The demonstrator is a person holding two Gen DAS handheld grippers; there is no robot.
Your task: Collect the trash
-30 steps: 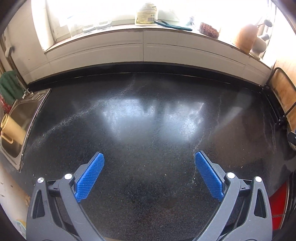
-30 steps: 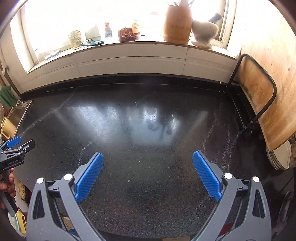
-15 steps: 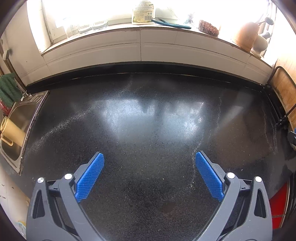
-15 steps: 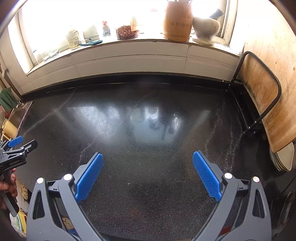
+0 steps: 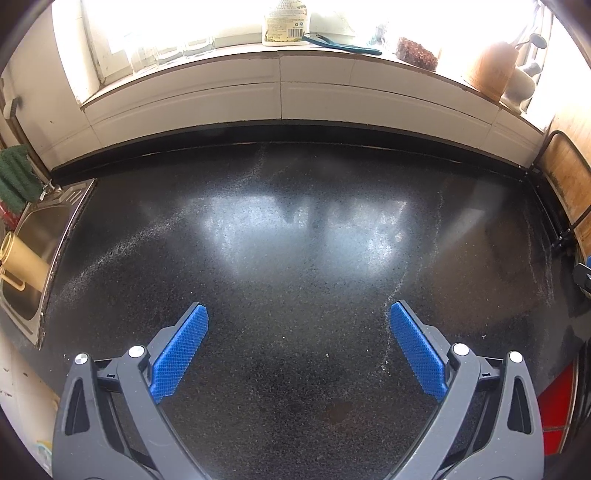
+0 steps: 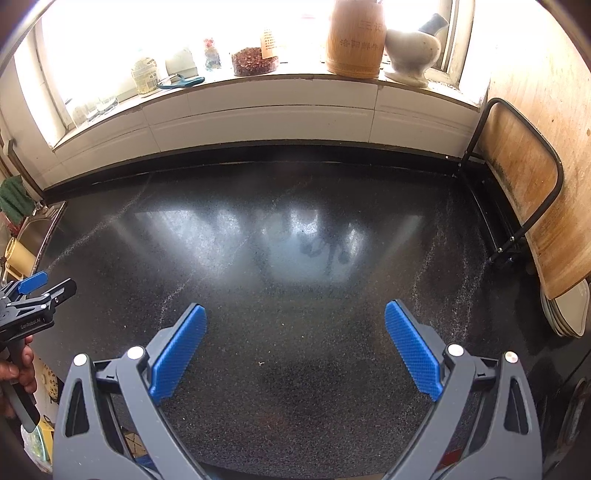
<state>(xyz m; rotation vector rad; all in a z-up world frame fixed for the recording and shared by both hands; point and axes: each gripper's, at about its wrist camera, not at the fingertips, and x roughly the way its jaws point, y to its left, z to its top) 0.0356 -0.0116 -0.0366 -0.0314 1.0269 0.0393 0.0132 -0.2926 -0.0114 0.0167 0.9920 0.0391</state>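
Note:
My left gripper (image 5: 299, 314) hangs open over a black speckled countertop (image 5: 295, 236), with nothing between its blue pads (image 5: 177, 354). My right gripper (image 6: 295, 312) is open too, above the same countertop (image 6: 295, 258), and holds nothing. A tiny pale crumb (image 6: 261, 363) lies on the counter between the right gripper's fingers. No larger piece of trash shows on the counter. In the right wrist view the left gripper (image 6: 37, 295) appears at the far left, held by a hand (image 6: 18, 365).
A steel sink (image 5: 33, 251) with a yellowish cup (image 5: 22, 258) is at the left. The windowsill holds a bottle (image 5: 284, 22), a bamboo holder (image 6: 356, 37) and a mortar (image 6: 410, 48). At the right stand a wooden board (image 6: 524, 177) in a black rack and stacked plates (image 6: 569, 314).
Both grippers stay open and empty. The views have shifted only slightly; the windowsill items sit a little higher in frame.

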